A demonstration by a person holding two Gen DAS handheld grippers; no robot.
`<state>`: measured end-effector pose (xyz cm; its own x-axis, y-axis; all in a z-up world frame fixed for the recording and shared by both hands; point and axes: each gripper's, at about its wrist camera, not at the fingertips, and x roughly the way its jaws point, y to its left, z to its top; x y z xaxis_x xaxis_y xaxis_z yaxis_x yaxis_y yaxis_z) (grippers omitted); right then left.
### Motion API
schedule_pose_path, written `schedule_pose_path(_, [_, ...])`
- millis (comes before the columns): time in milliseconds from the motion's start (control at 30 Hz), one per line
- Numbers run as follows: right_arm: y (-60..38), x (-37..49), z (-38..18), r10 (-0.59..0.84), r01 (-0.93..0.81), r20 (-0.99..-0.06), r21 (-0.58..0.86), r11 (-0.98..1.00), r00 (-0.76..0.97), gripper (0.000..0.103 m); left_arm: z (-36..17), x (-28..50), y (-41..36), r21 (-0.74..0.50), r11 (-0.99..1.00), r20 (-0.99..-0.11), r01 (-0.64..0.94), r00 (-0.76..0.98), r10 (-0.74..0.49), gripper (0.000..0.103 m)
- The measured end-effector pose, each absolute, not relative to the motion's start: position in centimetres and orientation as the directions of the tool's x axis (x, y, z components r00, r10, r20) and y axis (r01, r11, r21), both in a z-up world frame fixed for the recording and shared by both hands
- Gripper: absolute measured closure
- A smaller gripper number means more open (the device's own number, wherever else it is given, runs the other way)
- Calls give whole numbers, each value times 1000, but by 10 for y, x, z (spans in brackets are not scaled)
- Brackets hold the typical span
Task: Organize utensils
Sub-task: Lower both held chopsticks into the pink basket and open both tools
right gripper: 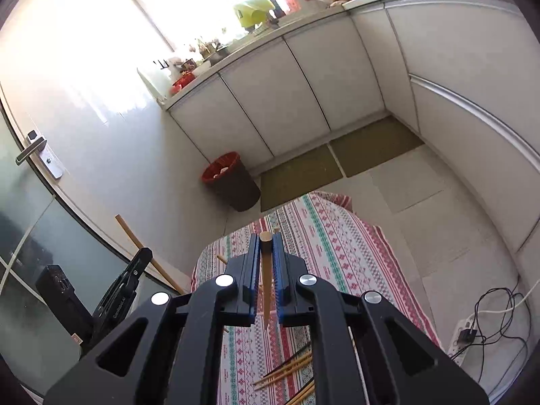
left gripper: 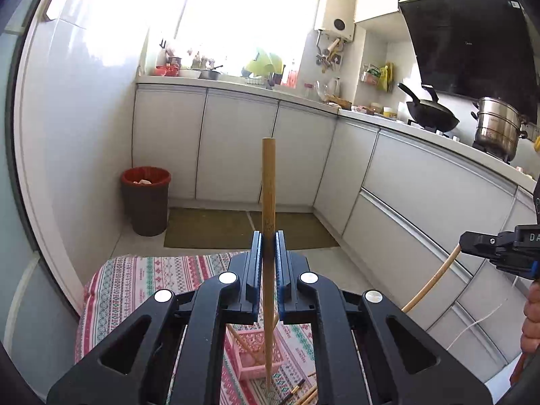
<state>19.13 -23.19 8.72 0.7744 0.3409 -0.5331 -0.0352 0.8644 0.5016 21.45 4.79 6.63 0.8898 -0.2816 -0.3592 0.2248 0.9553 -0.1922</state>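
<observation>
Left hand-held gripper [left gripper: 269, 248] pinching one chopstick [left gripper: 268, 182] upright, tip down over pink basket [left gripper: 258, 354], likely to drop it in. Right hand-held gripper [right gripper: 266, 253] squeezing another chopstick [right gripper: 265, 270] the same way. More loose chopsticks [right gripper: 287, 368] lying on patterned bench [right gripper: 324, 236], waiting their turn.

Home kitchen, wok [left gripper: 432, 113], steamer pot [left gripper: 496, 128], probably water heater [left gripper: 335, 11]
</observation>
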Motion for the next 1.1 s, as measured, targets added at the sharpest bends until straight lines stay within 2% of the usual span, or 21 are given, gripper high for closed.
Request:
schedule_pose_path(233, [-227,217,99,328,-45,-526,479,877,784,95,49,247,39,-213,962,-355,168,905,-237,97])
schedule_pose_path(400, [-219,237,82,325,-38,-548,469,883,771,95,18,259,37,-213,968,-343,130,918,-199,97])
schedule_pose_path(533, [-206,252,62,326,-35,-573,459,888,752,95,-9,270,38,-220,968,-381,124,902,-202,95])
schedule_pose_path(567, [-203,255,56,330,-36,-581,459,888,744,95,-11,270,39,-214,970,-387,119,901,-196,92])
schedule_pose_path(633, [-197,262,50,334,-38,-590,456,889,735,95,-5,264,45,-214,970,-375,115,907,-190,70])
schedule_pose_path(833, [-176,274,43,315,-53,-604,411,910,732,95,35,232,69,-231,968,-289,95,944,-162,65])
schedule_pose_path(967, [-162,276,41,297,-65,-606,375,925,738,95,42,223,87,-252,966,-287,61,949,-134,60])
schedule_pose_path(1100, [-149,280,33,282,-73,-622,340,938,731,95,40,223,98,-261,965,-311,40,942,-123,60])
